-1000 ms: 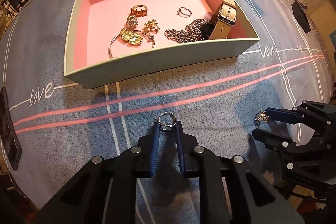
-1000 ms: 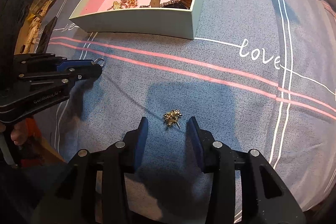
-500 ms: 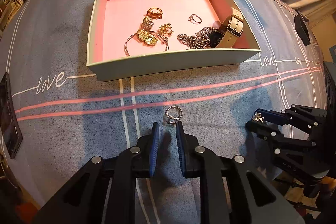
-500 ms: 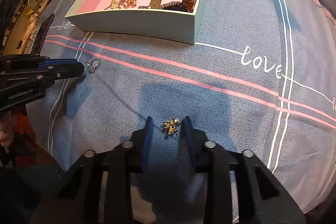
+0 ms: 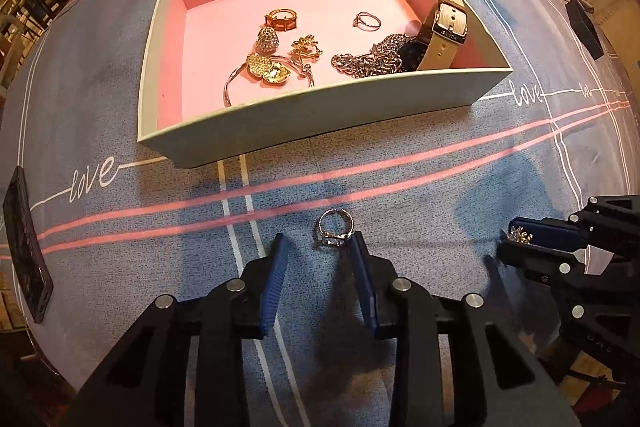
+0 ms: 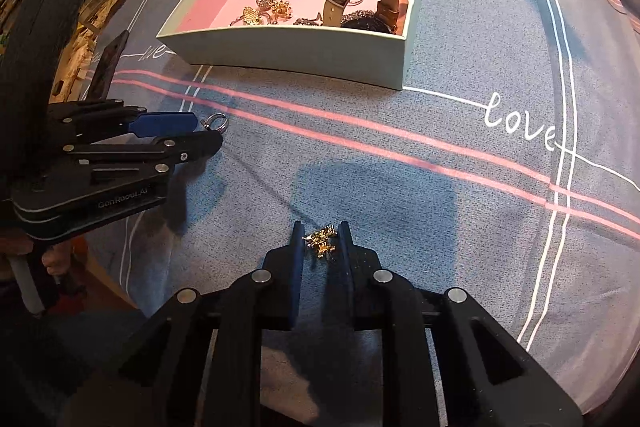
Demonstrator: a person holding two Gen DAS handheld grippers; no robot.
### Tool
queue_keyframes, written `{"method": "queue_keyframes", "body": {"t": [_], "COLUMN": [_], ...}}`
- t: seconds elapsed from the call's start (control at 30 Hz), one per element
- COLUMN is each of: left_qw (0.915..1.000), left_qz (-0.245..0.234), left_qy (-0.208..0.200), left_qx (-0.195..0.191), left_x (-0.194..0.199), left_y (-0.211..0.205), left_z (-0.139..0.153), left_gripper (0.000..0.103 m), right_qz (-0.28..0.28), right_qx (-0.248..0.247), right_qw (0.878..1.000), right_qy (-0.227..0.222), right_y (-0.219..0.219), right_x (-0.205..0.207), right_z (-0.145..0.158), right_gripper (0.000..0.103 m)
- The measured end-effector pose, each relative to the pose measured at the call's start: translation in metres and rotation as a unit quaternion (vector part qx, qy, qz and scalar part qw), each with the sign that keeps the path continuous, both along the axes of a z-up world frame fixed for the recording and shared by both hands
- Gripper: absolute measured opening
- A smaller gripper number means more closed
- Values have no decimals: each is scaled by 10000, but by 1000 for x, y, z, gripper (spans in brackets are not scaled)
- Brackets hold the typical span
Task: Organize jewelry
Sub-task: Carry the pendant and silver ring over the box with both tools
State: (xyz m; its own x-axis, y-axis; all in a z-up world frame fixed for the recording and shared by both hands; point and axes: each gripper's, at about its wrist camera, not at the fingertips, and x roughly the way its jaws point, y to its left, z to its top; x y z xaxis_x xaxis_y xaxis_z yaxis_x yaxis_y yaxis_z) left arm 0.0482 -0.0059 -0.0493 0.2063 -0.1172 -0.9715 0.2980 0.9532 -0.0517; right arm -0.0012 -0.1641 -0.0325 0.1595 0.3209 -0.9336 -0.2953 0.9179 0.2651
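Note:
A silver ring (image 5: 335, 228) lies on the blue-grey cloth, between and just ahead of my left gripper's (image 5: 318, 247) open fingertips, close to the right one. It also shows in the right wrist view (image 6: 216, 121). My right gripper (image 6: 320, 235) is shut on a small gold brooch (image 6: 321, 241), which also shows in the left wrist view (image 5: 519, 235). The pale box with pink lining (image 5: 304, 119) sits beyond, holding gold rings, a bracelet, a silver chain and a beige-strap watch (image 5: 444, 27).
A dark phone (image 5: 26, 247) lies at the cloth's left edge. A small black object (image 5: 584, 27) lies at the far right. The cloth has pink and white stripes and "love" script. Shelving and clutter stand in the background at the left.
My left gripper let go of the ring, drew back and opened wide around it. My right gripper closed on the gold brooch.

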Motion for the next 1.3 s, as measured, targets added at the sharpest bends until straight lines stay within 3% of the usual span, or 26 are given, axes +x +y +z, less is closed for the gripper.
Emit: {"method": "queue_keyframes", "body": {"t": [0.1,0.43,0.7,0.83,1.07,1.3], "left_qw": [9996,9988,9979,9962,9939,9933], "left_qz": [13,199,372,671,1046,1119], "left_qy": [21,75,-137,-248,-158,-113], "left_qx": [-270,-435,-518,-495,-314,-274], "left_x": [2,1,8,32,88,100], "left_y": [3,17,17,22,17,17], "left_z": [2,18,61,82,88,86], "left_gripper": [12,12,12,12,12,12], "right_qz": [27,182,153,131,124,223], "right_qx": [15,144,171,122,46,-10], "right_qw": [10000,9996,9975,9962,9957,9960], "right_qy": [9,-189,-675,-847,-919,-865], "right_y": [2,18,30,35,43,53], "right_x": [2,10,41,69,108,116], "right_z": [-1,14,55,72,86,83], "right_gripper": [18,18,18,18,18,18]}}
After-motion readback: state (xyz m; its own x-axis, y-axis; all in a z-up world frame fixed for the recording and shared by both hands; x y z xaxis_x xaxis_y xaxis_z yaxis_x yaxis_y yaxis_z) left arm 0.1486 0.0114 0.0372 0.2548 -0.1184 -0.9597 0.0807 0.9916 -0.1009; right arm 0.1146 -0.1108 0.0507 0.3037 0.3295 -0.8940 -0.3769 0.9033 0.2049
